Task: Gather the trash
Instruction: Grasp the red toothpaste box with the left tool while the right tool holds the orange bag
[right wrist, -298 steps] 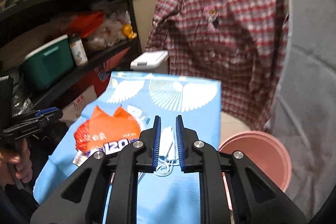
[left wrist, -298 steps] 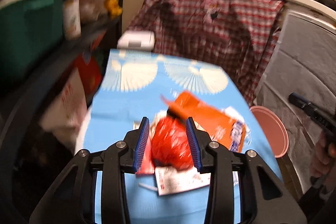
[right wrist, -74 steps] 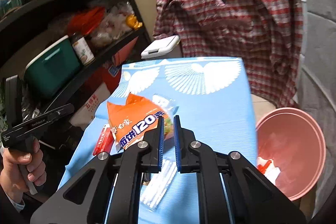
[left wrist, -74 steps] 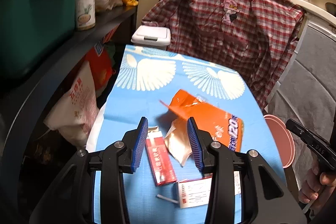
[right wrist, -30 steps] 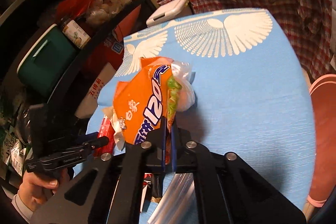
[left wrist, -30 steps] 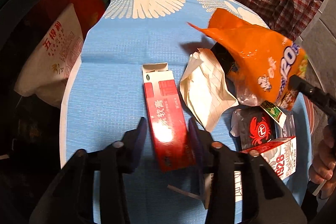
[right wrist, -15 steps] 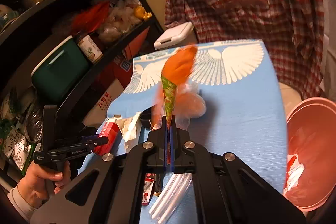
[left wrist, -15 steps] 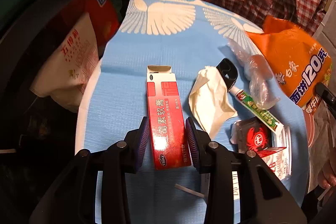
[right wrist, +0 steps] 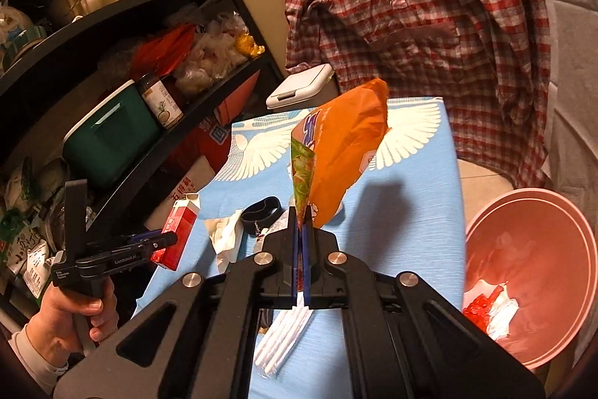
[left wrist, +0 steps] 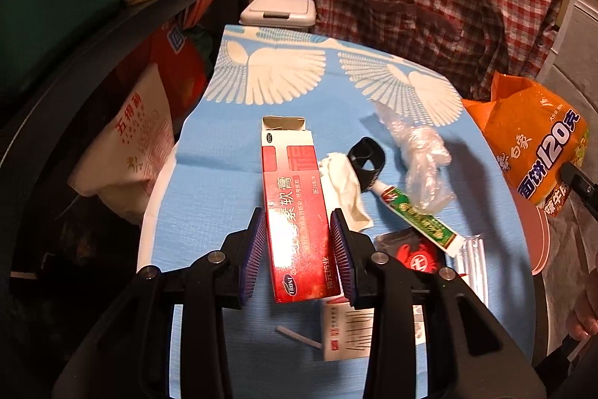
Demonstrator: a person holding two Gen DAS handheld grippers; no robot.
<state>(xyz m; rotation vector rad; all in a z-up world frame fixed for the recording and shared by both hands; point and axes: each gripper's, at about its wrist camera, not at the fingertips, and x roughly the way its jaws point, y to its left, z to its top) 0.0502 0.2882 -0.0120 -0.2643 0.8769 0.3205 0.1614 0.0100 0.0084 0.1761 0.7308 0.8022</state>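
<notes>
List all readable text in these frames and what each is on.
"120": orange snack bag, held by the right gripper.
"FRONT": red carton, between the left gripper pads.
"五得利": white sack.
"GenRobot.AI": left gripper handle.
Tube and white box print: too small.

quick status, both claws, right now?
Left claw: shut on the red carton, lifted off the blue table.
Right claw: shut on the orange snack bag, held up in the air.
</notes>
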